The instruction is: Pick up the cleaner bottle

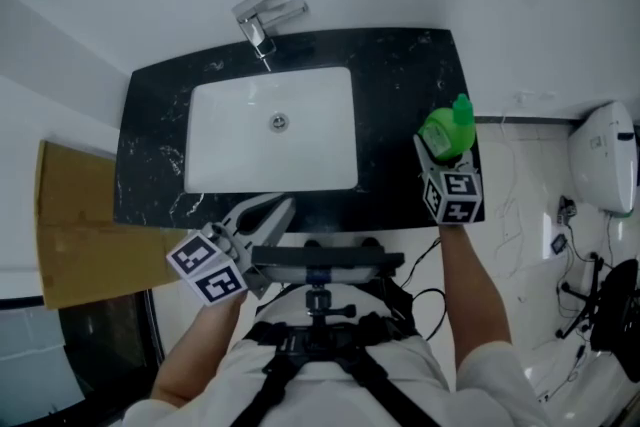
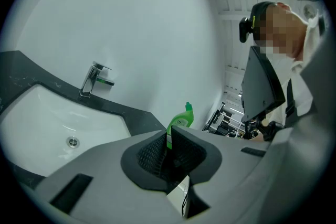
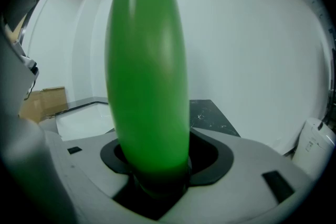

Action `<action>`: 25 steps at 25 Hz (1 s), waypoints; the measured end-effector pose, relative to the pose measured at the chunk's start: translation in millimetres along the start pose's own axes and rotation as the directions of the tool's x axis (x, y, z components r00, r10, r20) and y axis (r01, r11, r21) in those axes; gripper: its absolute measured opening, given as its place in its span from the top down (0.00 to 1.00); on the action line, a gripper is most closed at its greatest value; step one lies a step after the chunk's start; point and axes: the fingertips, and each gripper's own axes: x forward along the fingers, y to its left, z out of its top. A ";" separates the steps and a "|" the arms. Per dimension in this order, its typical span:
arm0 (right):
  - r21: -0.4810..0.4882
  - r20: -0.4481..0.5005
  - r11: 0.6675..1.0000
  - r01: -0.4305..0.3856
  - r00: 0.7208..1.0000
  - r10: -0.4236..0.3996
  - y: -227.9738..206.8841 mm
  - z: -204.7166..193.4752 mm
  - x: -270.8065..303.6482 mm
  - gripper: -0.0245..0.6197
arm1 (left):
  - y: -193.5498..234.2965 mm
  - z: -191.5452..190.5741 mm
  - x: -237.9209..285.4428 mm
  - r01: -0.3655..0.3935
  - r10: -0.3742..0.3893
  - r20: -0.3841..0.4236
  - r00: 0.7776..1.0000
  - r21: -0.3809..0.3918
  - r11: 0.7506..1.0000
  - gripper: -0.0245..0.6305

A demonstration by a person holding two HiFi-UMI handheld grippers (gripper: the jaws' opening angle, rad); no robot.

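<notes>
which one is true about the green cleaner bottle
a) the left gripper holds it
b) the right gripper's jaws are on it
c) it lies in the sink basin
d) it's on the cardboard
b: the right gripper view shows the cleaner bottle clamped between the jaws of the right gripper.

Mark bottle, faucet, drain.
bottle [image 1: 446, 129], head view, on its green body.
faucet [image 1: 264, 19], head view, on the chrome body.
drain [image 1: 279, 122], head view, on the metal ring's middle.

Sink [image 1: 230, 140] in counter [image 1: 400, 75], faucet [image 1: 262, 20] behind; cleaner bottle [image 1: 447, 127] at right end; cardboard [image 1: 75, 215] left.
</notes>
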 end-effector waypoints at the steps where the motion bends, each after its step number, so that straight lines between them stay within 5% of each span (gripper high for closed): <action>1: -0.002 0.004 1.000 -0.002 1.000 0.002 0.8 0.8 -0.6 0.61 | -2.1 0.2 2.5 0.003 -0.003 0.000 1.000 0.002 1.000 0.93; 25: 0.018 0.004 0.999 0.035 0.999 -0.035 10.1 -3.8 -7.9 0.65 | 0.0 19.9 37.8 0.041 -0.040 -0.004 0.999 0.079 0.996 0.93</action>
